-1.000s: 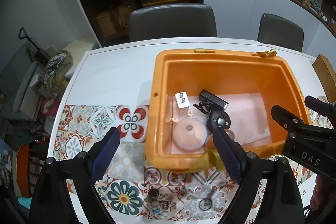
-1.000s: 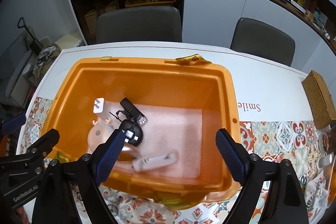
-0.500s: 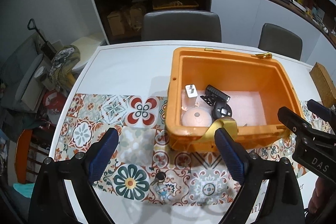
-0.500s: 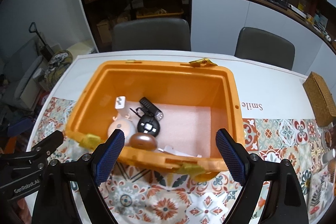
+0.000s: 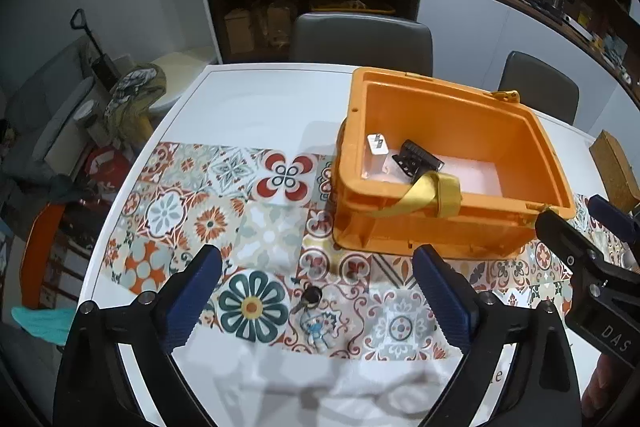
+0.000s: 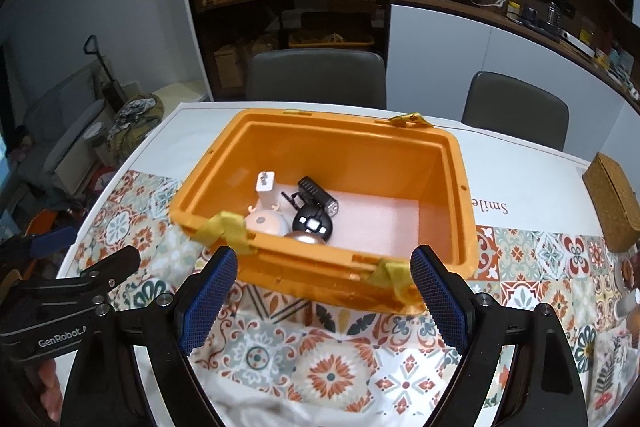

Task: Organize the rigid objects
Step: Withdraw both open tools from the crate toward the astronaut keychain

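While I hold both tongs above the near edge of the white table (image 5: 256,99), its patterned tile cloth (image 5: 180,211) spreads under them, and two grey chairs (image 6: 316,75) stand at the far side. On the cloth sits my orange plastic crate (image 6: 444,195), open at the top, with yellow tape (image 6: 224,227) stuck over its near rim. A woven box (image 6: 612,203) sits on the table well to the right of the crate.

My left gripper (image 5: 316,303) has its blue-padded fingers (image 5: 192,295) spread wide apart and holds nothing; it hangs near and left of the crate. My right gripper (image 6: 324,303) is likewise spread wide and empty, just short of the crate's near wall.

Inside the crate, on pale foam lining (image 6: 384,219), the things lie bunched at the left end. A white round gadget with little orange antlers (image 6: 266,221) rests against the near wall, a black round device (image 6: 312,221) touches it on the right, and a bronze rounded thing (image 6: 306,237), perhaps a mouse, peeks over the rim just near of that. Farther in lie a black bike light on its bracket (image 6: 318,195) and a white plug adapter (image 6: 266,183), prongs up.

Out on the cloth, between my left fingers, lies a key with a small figure keychain (image 5: 314,315), apart from the crate.
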The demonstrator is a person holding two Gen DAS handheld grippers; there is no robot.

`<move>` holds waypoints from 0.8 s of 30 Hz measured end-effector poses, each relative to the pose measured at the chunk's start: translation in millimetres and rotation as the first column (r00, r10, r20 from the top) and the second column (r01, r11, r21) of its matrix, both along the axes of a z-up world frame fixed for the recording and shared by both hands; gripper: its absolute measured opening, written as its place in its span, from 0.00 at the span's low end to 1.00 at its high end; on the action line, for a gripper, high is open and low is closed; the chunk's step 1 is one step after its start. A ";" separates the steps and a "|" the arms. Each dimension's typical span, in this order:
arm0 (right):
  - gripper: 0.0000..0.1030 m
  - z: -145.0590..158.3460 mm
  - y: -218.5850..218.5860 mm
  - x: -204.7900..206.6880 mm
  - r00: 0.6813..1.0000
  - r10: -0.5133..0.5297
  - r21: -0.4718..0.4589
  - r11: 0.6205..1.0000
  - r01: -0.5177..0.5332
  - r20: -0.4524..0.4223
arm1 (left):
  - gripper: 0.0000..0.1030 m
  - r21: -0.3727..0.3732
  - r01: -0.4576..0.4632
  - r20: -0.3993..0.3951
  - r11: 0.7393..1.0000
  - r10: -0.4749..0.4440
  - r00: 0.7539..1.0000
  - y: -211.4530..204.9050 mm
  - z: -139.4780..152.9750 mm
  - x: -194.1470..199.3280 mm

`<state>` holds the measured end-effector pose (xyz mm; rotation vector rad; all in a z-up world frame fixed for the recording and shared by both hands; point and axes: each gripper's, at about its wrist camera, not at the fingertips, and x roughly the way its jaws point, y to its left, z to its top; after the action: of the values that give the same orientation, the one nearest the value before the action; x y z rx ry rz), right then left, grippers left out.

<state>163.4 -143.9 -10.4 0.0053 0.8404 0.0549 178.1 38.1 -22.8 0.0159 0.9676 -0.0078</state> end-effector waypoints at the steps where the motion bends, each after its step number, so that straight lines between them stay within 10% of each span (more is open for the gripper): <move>1: 0.86 -0.7 1.3 -2.9 1.000 0.004 -0.002 1.000 -0.004 0.001 | 0.95 -0.002 -0.004 0.000 1.000 0.004 1.000 1.5 -1.0 -3.2; 24: 0.86 -24.2 60.1 -41.9 0.998 0.057 0.041 0.997 -0.058 0.008 | 0.96 -0.005 -0.046 0.028 0.999 0.046 0.999 67.7 -17.5 -45.7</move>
<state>121.5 -83.8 -34.6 0.0200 0.8323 0.1263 132.4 105.8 -40.3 -0.0108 0.9397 0.0327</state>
